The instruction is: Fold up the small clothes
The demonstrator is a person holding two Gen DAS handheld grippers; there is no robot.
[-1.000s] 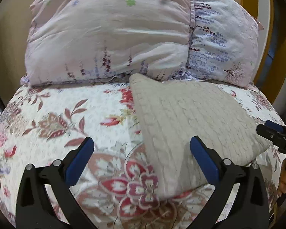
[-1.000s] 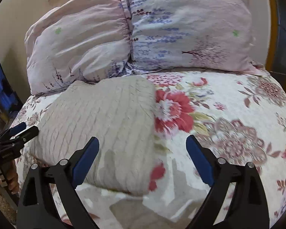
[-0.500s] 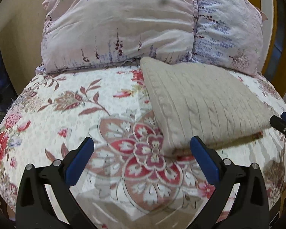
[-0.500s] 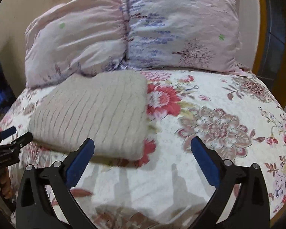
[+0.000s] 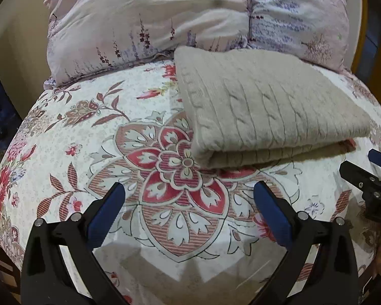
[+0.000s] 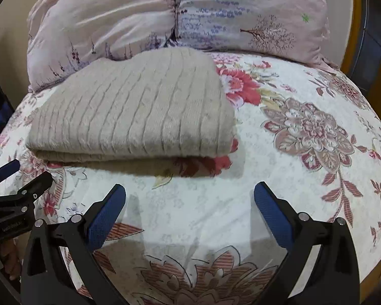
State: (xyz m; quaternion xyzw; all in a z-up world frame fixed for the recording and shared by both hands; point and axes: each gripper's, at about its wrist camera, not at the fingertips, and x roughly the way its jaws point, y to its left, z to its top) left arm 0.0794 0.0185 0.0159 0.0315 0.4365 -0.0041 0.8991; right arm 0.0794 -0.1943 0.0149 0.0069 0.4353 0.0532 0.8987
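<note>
A beige cable-knit garment (image 5: pixel 264 106) lies folded into a thick rectangle on the floral bedsheet (image 5: pixel 89 139), its far edge near the pillows. It also shows in the right wrist view (image 6: pixel 137 109). My left gripper (image 5: pixel 189 209) is open and empty, a short way in front of the garment's near fold. My right gripper (image 6: pixel 189 209) is open and empty, in front of the garment's right end. Each gripper shows at the edge of the other's view: the right gripper (image 5: pixel 368 178) and the left gripper (image 6: pixel 12 178).
Two pale floral pillows (image 5: pixel 152 20) (image 6: pixel 241 12) lean at the head of the bed behind the garment. A yellow wooden frame (image 6: pixel 353 25) stands at the far right. The bed's near edge curves below both grippers.
Both grippers have drawn back toward the bed's near edge, away from the folded garment, which now lies flat and untouched. Both stay open.
</note>
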